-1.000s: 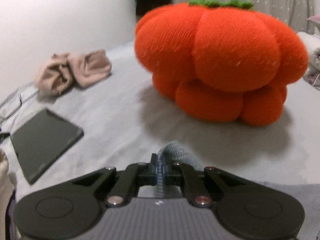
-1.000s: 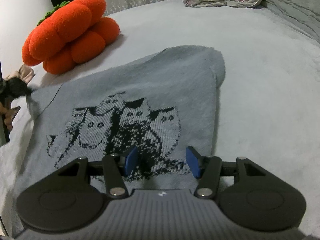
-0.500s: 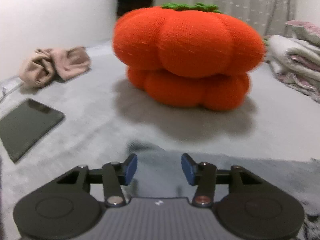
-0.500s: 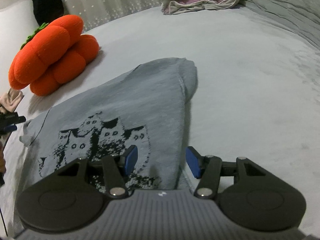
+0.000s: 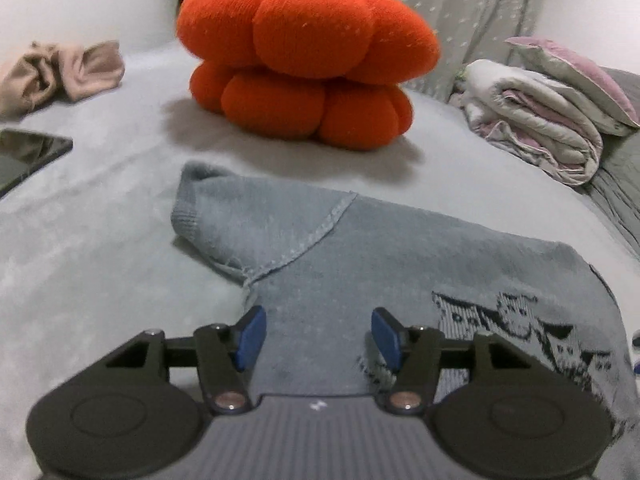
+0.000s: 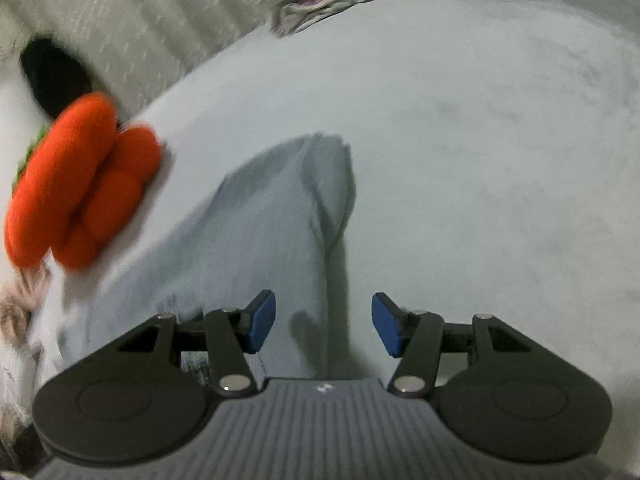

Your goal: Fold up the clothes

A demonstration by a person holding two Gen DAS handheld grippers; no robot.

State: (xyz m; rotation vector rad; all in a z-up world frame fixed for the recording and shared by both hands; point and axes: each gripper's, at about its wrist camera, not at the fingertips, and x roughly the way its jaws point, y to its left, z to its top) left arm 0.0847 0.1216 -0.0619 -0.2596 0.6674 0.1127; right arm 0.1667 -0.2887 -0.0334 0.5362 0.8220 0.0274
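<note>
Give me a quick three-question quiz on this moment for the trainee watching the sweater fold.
1. True or false: the left hand-held gripper is clamped on the grey sweater.
2. What lies just beyond the sweater's short sleeve in the left wrist view? A) orange pumpkin cushion B) a laundry basket C) a chair
3. Fill in: the sweater's knitted print shows a row of ____.

Key
1. False: its jaws have just been opening and stand apart above the cloth, pressing nothing.
2. A
3. Cats.

One sweater, one pumpkin cushion
</note>
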